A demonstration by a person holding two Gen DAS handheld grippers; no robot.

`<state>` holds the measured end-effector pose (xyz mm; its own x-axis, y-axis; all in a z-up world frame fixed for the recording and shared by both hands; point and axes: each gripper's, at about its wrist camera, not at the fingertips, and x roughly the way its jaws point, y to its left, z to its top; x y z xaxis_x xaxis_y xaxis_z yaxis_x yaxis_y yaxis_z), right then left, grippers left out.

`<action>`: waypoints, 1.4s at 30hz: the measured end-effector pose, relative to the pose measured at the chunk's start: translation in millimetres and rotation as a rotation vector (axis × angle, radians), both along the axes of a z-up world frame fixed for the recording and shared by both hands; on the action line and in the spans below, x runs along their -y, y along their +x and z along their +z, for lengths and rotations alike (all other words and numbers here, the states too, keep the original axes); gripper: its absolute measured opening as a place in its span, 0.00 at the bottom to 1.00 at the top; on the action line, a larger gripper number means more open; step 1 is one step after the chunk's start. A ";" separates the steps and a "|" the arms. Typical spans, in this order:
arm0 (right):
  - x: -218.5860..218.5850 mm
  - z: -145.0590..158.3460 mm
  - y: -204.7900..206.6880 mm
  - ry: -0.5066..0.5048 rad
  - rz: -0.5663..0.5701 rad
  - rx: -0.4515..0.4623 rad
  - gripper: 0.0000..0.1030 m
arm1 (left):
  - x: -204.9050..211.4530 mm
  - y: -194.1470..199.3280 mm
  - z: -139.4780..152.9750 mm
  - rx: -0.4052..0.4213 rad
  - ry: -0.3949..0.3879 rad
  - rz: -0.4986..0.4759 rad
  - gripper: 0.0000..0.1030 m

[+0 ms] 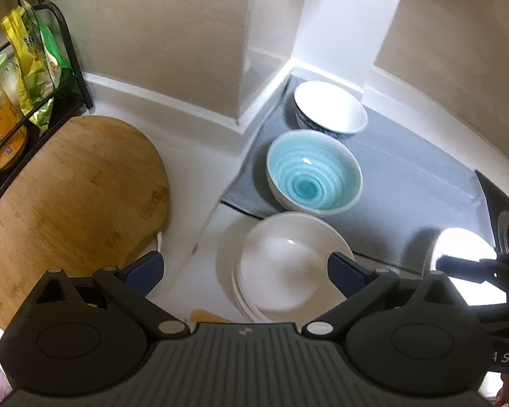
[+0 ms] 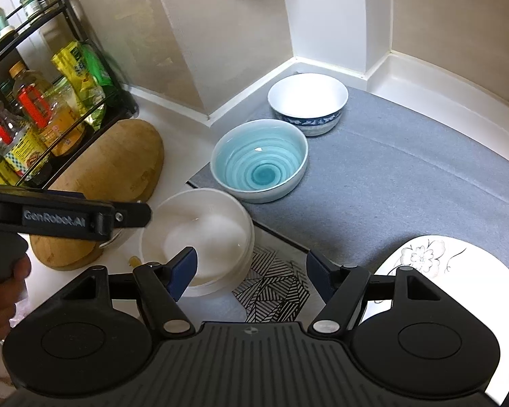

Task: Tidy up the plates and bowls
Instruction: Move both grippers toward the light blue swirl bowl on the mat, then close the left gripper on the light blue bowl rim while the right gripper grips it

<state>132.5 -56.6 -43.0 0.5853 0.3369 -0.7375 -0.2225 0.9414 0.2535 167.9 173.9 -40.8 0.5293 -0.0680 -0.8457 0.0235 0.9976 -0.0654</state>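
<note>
1. The grey mat (image 2: 407, 176) on the white surface (image 2: 173, 108) serves as the landmark.
2. A white bowl with a blue patterned band (image 2: 307, 101) stands on the mat's far corner, by the wall.
3. A turquoise spiral bowl (image 2: 259, 159) sits on the mat just in front of that bowl, near the mat's left edge.
4. A stack of white plates (image 1: 288, 264) rests on the surface just off the mat's near-left edge.
5. A flower-printed plate (image 2: 441, 271) lies at the mat's near-right side.
6. The left gripper (image 1: 246, 273) hangs over the plate stack, jaws spread, nothing between them.
7. The right gripper (image 2: 251, 268) hovers beside the stack over a black-lined patterned patch, jaws spread and empty.
8. A round wooden board (image 1: 68, 203) lies left of the mat.
</note>
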 end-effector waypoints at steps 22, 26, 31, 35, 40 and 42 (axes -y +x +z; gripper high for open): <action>12.5 -24.8 106.1 0.049 -0.217 -0.053 0.72 | -3.5 113.8 -29.7 -0.044 -0.050 0.018 0.99; 7.2 -33.6 121.0 0.029 -0.217 -0.074 0.72 | 0.8 125.3 -40.9 -0.072 -0.054 0.014 0.99; 3.6 -44.4 137.4 0.012 -0.225 -0.102 0.72 | 11.4 137.5 -51.0 -0.095 -0.041 -0.026 0.90; 1.5 -53.9 148.9 0.002 -0.228 -0.129 0.72 | 18.7 146.1 -59.3 -0.122 -0.047 -0.045 0.82; 0.0 -65.0 159.6 -0.003 -0.231 -0.158 0.71 | 23.2 155.3 -70.9 -0.152 -0.056 -0.054 0.80; -1.0 -68.5 162.6 -0.011 -0.237 -0.169 0.71 | 24.1 158.5 -75.2 -0.163 -0.056 -0.053 0.80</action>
<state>295.0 -55.6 -111.6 0.5156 0.1967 -0.8339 0.0485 0.9650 0.2576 326.4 149.8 -115.9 0.3797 -0.1411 -0.9143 0.0600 0.9900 -0.1278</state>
